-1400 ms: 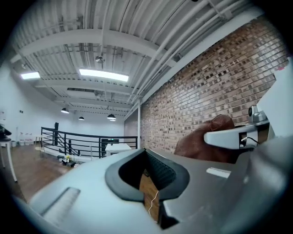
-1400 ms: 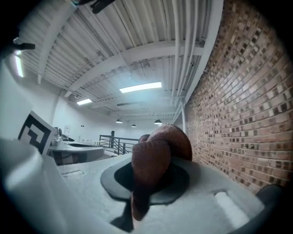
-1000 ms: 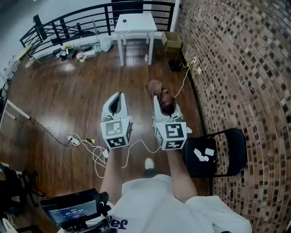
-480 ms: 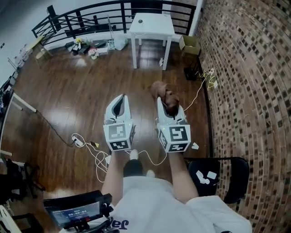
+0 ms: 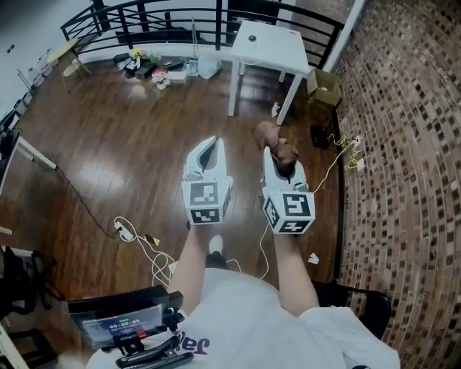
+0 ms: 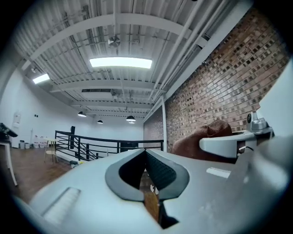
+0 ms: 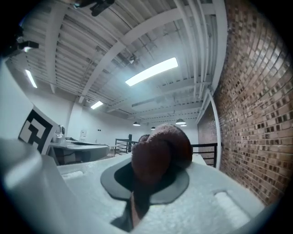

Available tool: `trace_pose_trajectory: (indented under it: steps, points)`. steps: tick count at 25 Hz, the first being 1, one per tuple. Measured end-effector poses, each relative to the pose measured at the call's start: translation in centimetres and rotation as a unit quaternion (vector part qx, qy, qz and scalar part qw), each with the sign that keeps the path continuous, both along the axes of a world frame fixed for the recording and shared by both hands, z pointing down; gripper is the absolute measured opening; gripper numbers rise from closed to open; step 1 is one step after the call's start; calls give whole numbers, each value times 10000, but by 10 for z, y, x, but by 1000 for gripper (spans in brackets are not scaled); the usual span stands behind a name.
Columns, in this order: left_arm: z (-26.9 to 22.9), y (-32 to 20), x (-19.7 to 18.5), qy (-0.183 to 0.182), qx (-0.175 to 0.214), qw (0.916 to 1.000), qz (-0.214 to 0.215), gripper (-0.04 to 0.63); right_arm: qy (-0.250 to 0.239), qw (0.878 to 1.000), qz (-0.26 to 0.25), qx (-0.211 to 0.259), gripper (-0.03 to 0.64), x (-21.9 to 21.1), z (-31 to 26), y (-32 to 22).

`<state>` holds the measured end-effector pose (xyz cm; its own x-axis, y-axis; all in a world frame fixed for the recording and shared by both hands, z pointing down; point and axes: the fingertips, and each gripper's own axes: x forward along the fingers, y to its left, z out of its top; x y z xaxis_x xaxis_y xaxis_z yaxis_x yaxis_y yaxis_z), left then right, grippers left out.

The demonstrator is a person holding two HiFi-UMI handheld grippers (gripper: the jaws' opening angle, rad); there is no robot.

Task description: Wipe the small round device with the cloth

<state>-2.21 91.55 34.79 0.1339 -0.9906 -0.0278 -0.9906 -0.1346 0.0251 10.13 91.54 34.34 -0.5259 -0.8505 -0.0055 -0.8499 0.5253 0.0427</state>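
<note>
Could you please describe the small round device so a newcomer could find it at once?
Follow the brick wall on the right to the far end, where a white table stands before the black railing. The small round device is the dark dot near the tabletop's left edge, the only thing visible on it.

Small round device (image 5: 252, 39) on white desk (image 5: 281, 52), 12 o'clock: too small for detail. Clutter (image 5: 151, 68) by railing (image 5: 173, 14), 11 o'clock: unidentifiable. Black chair (image 5: 364, 306), 4 o'clock: partly hidden behind sleeve (image 5: 346, 339).
</note>
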Motion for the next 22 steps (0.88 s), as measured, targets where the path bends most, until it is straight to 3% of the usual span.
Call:
trace_pose_trajectory:
  steps: [3, 5, 9, 14, 22]
  points:
    - [-17, -39, -32, 260, 178, 9995, -15, 3, 129, 9999, -20, -60, 25, -36, -3, -42]
    - [-11, -63, -51, 179, 209, 9996, -94, 4, 158, 9998, -102, -33, 25, -58, 0, -64]
    - [12, -102, -77, 178, -28, 9998, -113, 5, 208, 9991, -260, -245, 25, -89, 19, -97]
    - [11, -165, -86, 207, -33, 9997, -143, 5, 189, 9993, -225, -213, 25, -93, 16, -162]
    - [0, -321, -92, -2, 103, 9999, -116, 5, -20, 9999, -152, -50, 25, -94, 12, -325]
